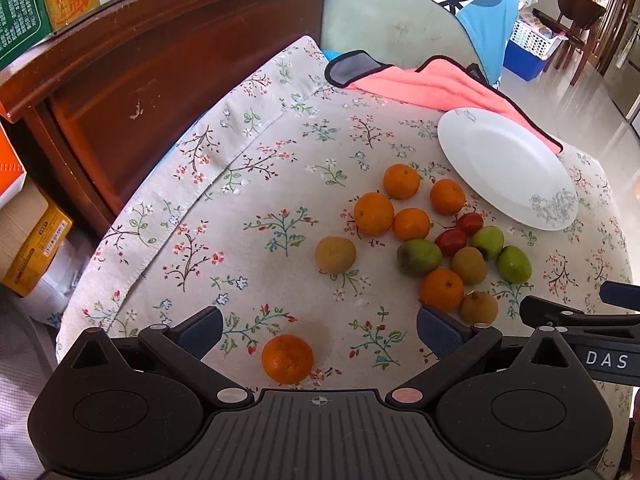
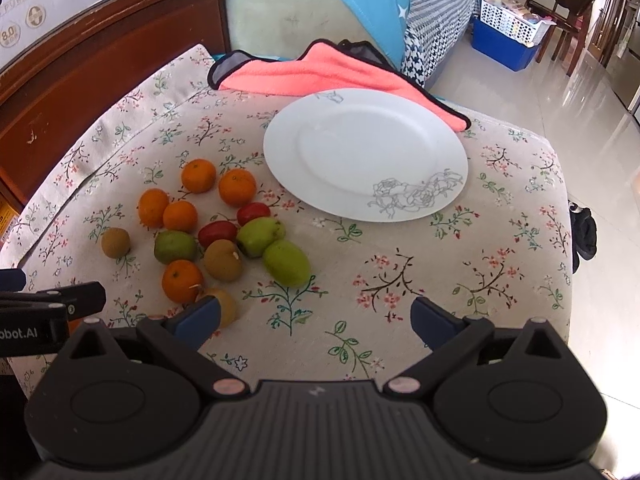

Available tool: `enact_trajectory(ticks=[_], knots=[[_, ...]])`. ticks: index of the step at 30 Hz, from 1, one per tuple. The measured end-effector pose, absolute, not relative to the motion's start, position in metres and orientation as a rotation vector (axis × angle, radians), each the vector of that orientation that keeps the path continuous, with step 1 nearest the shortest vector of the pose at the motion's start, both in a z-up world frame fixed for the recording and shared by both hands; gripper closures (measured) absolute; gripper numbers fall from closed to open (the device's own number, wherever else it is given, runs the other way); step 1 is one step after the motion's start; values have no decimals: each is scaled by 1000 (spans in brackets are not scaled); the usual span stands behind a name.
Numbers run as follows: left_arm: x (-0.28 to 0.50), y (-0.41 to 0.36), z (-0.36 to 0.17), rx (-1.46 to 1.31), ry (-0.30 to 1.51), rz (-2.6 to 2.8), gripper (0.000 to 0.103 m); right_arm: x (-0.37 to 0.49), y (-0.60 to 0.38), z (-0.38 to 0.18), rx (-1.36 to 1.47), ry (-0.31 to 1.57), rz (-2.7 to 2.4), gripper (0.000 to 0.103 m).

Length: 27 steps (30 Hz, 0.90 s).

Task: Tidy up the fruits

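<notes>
Left gripper [image 1: 319, 332] spread wide, holding nothing; one lone tangerine [image 1: 287, 359] sits on the floral tablecloth [image 1: 200, 208] between its blue fingers [image 1: 204, 330], near the front edge, touching neither. Right gripper [image 2: 316, 316] also spread wide, nothing in it, over bare cloth near the front edge; its left finger [image 2: 198, 314] partly covers a brownish kiwi-like fruit [image 2: 226, 306].

Rest of fruit lies loose mid-table in a cluster, just left of the white plate [image 2: 432, 136]: five more tangerines, e.g. one [image 2: 199, 176] at the back and one [image 2: 182, 281] nearer front; three green fruits [image 2: 286, 262], two small red fruits [image 2: 217, 233] touching them, another kiwi-like fruit [image 2: 222, 260] in the middle, and one [image 2: 115, 242] apart on the left side. Plate w/ grey flower print has no fruit on it; its far rim overlaps a pink cloth [image 2: 320, 72] at the back edge. Dark wooden headboard-like panel [image 1: 160, 60] along the left edge.
</notes>
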<state>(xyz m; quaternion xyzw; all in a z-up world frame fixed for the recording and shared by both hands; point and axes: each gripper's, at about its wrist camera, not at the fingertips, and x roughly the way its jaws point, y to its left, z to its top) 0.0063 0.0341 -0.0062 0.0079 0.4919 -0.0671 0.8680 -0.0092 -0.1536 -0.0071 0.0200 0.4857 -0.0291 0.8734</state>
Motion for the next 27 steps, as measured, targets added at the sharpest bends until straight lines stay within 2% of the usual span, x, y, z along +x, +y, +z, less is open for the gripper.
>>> enact_trajectory(ticks=[27], knots=[[4, 29, -9, 44, 1025, -165, 0, -10, -146, -14, 20, 1027, -36, 6]])
